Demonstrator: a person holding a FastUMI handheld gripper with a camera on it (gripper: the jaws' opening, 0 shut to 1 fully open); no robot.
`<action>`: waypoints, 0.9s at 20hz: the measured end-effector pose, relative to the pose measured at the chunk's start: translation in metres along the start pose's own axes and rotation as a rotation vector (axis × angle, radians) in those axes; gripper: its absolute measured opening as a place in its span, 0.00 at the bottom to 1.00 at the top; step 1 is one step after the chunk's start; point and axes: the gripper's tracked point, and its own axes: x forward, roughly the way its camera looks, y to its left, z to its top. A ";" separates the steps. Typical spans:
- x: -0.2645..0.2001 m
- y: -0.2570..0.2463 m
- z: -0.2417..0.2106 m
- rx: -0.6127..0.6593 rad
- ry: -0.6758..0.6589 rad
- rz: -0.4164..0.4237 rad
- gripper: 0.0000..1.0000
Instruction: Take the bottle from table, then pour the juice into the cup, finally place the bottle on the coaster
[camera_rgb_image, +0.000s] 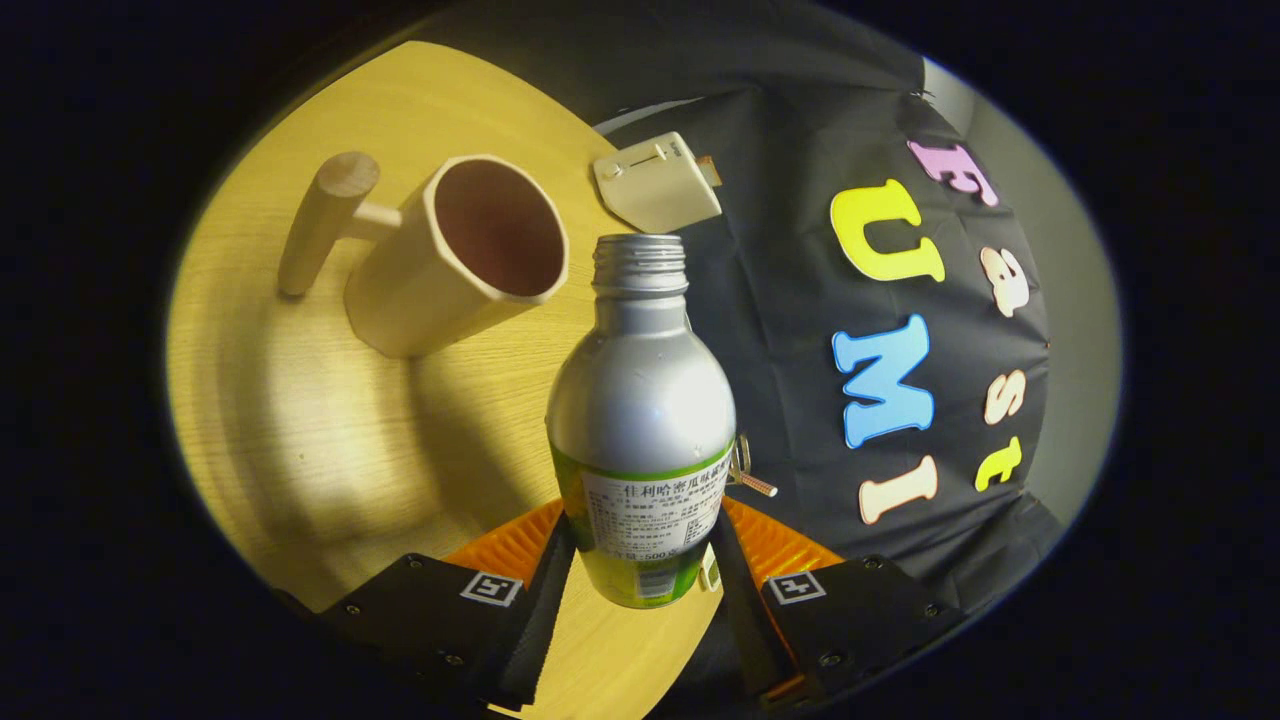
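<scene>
The gripper (640, 555) has its jaws clenched on the silver, uncapped bottle (640, 400), held above the tabletop's (300, 420) right edge. The cup (455, 255) stands far left, bare wood around it.

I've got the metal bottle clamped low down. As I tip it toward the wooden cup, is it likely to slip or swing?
The gripper is shut on the bottle near its base, so the long body above may lever and swing. The smooth silver metal and glossy label look slippery, so it could twist between the fingers. With no cap on, liquid can escape early. The wooden cup looks steady.
</scene>
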 end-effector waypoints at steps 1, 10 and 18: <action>-0.001 -0.002 0.000 -0.029 -0.002 -0.004 0.74; 0.002 -0.009 0.001 -0.111 0.063 -0.015 0.74; 0.000 -0.017 0.002 -0.228 0.129 -0.032 0.74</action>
